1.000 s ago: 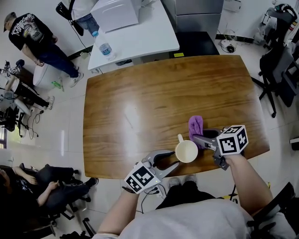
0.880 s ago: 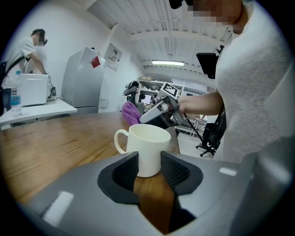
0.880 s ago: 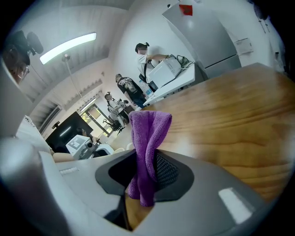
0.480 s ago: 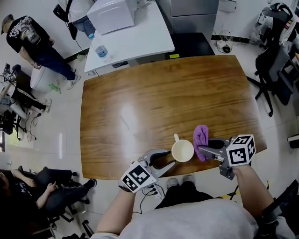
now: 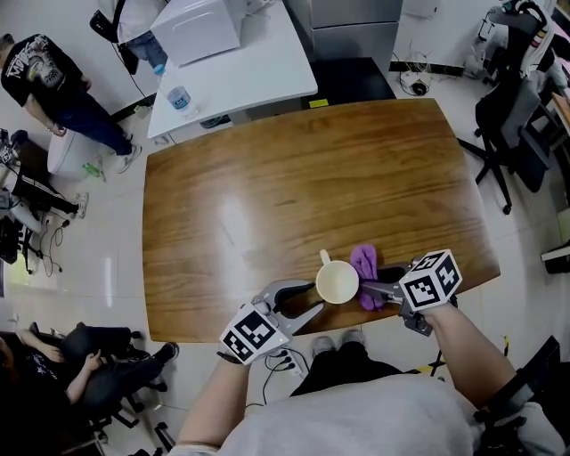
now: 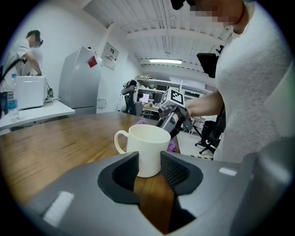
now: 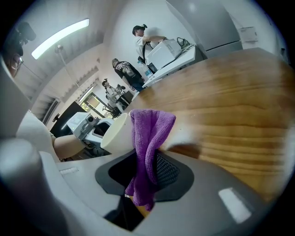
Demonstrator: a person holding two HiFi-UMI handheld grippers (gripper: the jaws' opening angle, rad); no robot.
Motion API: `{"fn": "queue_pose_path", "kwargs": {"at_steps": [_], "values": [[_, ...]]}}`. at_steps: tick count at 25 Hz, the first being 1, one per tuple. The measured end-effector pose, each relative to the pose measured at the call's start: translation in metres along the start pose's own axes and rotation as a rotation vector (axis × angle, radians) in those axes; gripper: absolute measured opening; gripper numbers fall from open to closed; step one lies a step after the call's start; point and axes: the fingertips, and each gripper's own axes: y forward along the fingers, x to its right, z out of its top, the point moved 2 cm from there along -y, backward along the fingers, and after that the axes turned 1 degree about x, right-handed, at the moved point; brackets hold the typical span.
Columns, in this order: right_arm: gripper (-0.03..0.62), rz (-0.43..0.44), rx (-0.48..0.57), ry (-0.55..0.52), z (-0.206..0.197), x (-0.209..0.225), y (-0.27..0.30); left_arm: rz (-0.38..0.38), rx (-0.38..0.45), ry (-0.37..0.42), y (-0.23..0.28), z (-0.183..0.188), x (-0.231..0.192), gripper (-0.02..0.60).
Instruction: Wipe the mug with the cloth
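A cream mug (image 5: 337, 283) stands upright near the front edge of the wooden table (image 5: 267, 187), its handle toward the far left. My left gripper (image 5: 312, 300) comes from the near left and is shut on the mug's lower body (image 6: 148, 150), a pad (image 6: 174, 171) on each side. My right gripper (image 5: 369, 289) is shut on a purple cloth (image 5: 364, 267). The cloth (image 7: 148, 138) hangs folded over the jaws and lies against the right side of the mug (image 7: 116, 133).
Behind the wooden table stands a white table (image 5: 258, 71) with a water bottle (image 5: 179, 96) and a white appliance (image 5: 198, 27). Office chairs (image 5: 512, 80) are at the right. A person (image 5: 40, 76) stands at far left; another sits at lower left (image 5: 80, 365).
My right gripper has brought the purple cloth in from the mug's far right until it lies against the mug's side. The left gripper keeps its hold on the mug.
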Motion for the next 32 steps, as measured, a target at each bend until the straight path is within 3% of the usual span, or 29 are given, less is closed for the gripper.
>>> {"fn": "queue_pose_path", "kwargs": {"at_steps": [6,12,21,27,32], "values": [[0.107,-0.011,0.017,0.014,-0.002,0.006,-0.001,0.009,0.010,-0.009,0.003,-0.001,0.001,0.135],[0.107,-0.007,0.141,0.102,-0.002,-0.006,-0.030,0.010,0.022,-0.039,0.001,-0.004,0.002,0.127],[0.107,0.164,0.351,0.339,-0.001,-0.045,-0.040,0.004,0.013,-0.038,0.003,-0.007,0.000,0.127],[0.107,0.186,0.327,0.414,-0.009,-0.033,-0.021,0.003,0.005,-0.035,0.004,-0.007,0.000,0.127],[0.107,0.056,0.200,0.309,-0.025,-0.009,-0.005,0.000,0.007,-0.039,0.008,-0.008,-0.001,0.127]]}}
